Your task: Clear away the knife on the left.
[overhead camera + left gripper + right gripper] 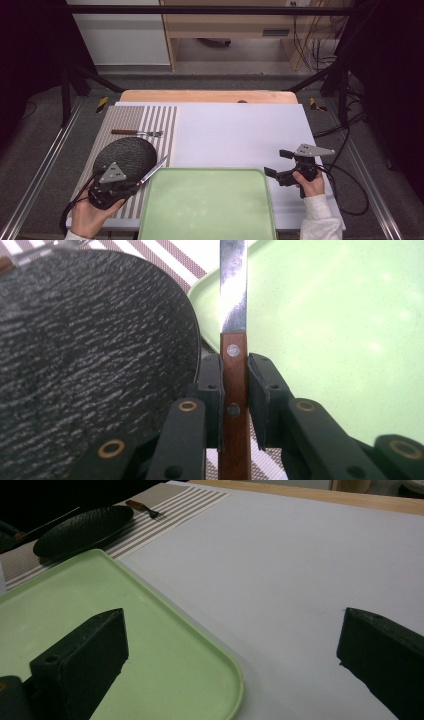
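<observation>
**Knife clamped at lower left, right fingers apart**

Fingers of our left gripper pinch the knife by its wooden handle, blade running up the frame between black plate and green tray. Our right gripper, at lower right of the high view, hovers over the white bench with fingers wide apart. We see a fork at upper left on the striped mat.

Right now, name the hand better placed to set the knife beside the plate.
Left. Its claw is shut on the knife handle, next to the plate. The right claw is open, off past the tray.
</observation>
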### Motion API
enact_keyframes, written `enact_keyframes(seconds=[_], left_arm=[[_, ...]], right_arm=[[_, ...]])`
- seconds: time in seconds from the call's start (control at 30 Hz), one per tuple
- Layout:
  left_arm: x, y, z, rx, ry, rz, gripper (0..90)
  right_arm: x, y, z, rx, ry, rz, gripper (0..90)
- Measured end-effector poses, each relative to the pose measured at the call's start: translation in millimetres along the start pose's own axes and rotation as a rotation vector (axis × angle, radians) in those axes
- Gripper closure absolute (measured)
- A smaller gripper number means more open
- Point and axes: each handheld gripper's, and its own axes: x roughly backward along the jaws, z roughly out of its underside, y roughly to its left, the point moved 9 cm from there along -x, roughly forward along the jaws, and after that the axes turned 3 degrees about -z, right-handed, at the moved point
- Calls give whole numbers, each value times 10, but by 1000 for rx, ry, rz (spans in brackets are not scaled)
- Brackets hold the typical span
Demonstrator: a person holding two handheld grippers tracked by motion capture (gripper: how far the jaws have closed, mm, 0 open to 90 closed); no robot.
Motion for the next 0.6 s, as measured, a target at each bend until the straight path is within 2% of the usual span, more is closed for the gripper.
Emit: enact_keyframes(seconds=[0.23,0.3,0.5,0.6], left_arm=[[-16,-122,-34,44,-3,14,768],[-20,-140,-37,44,-2,13,767],[-66,-329,-94,44,1,36,768],[-94,-403,-111,33,10,29,768]], right_arm=[[3,0,-1,-1,-1,1,5],[3,3,-3,-2,-3,0,5],[3,1,-2,-1,-2,1,6],[3,4,-3,-1,-3,-1,6]])
